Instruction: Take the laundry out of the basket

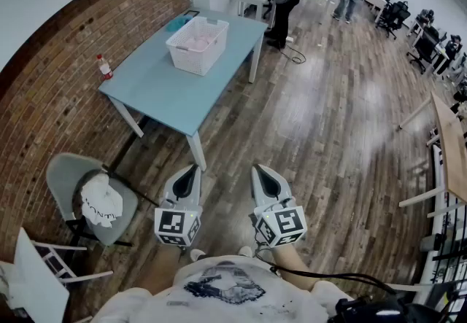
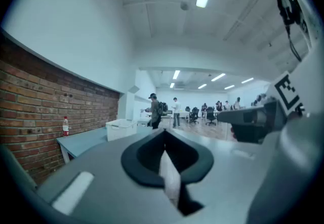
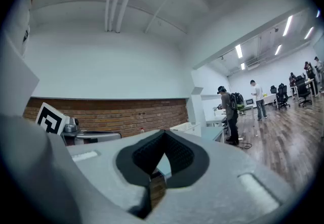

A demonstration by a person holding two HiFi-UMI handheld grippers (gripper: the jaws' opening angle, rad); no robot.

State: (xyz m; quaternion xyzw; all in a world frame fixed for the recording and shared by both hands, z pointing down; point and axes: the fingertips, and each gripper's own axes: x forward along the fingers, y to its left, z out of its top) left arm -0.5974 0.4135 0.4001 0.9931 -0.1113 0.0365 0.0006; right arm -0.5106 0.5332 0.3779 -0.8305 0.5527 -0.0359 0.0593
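While the left gripper (image 1: 190, 169) and right gripper (image 1: 263, 169) are hanging closed and empty, the approach is probably just starting, calling for walking to the laundry basket (image 1: 191, 59) sitting well ahead on the blue table (image 1: 164, 92).

Well ahead of the left tongs (image 1: 191, 168), the laundry (image 1: 198, 40) in the basket (image 1: 184, 52) on the worktop (image 1: 164, 92) is a pale pinkish blur, too small to tell its pieces apart. Left of those tongs, a white panel (image 1: 35, 279) is cut off by the picture's edge.
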